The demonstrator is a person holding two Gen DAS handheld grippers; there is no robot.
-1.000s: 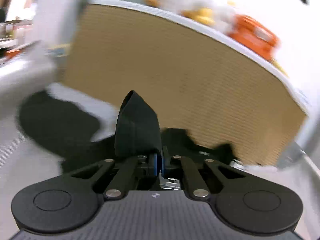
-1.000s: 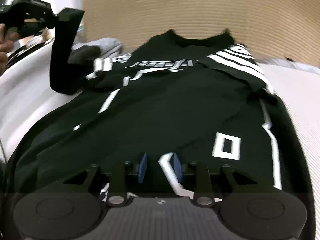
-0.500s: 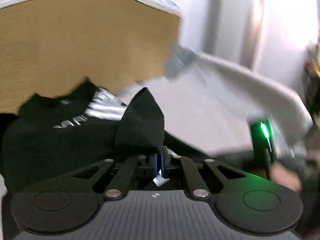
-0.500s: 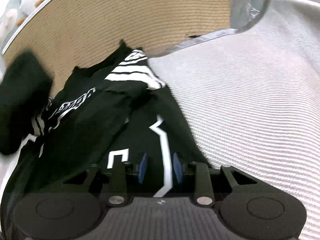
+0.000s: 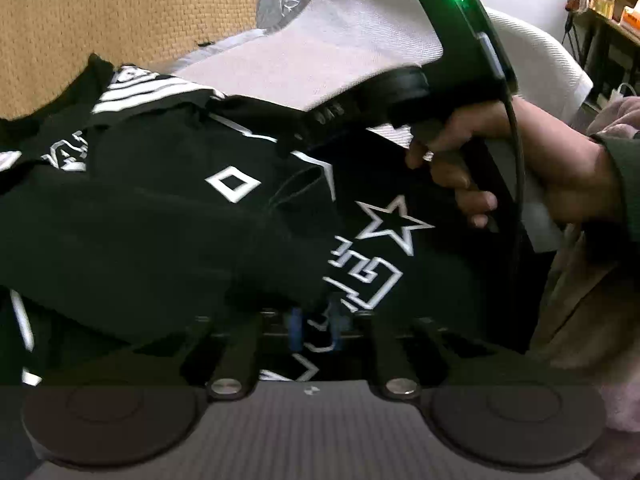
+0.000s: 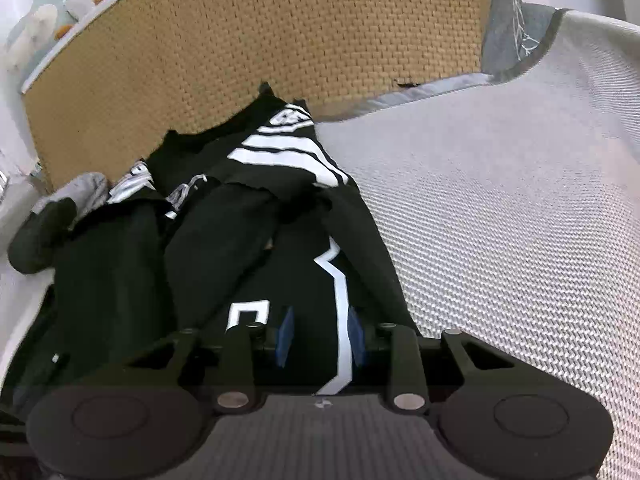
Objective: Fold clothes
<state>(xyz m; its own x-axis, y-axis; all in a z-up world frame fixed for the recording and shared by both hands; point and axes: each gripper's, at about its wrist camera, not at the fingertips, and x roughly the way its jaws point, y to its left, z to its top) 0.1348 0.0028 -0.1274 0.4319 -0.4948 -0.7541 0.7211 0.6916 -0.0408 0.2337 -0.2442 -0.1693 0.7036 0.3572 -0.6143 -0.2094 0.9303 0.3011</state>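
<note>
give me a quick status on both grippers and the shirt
Left gripper open over black shirt. Right gripper open, shirt edge between. Nothing blocking.

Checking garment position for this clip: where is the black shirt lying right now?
The black shirt lies on the white woven bedcover, its collar end against the tan woven headboard; in the right wrist view it fills the left half, bare cover to its right.

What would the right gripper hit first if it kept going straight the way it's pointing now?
Most likely the black shirt directly ahead of the right gripper, whose open jaws straddle its white stripe. Beyond that stands the woven headboard; depth is unclear.
</note>
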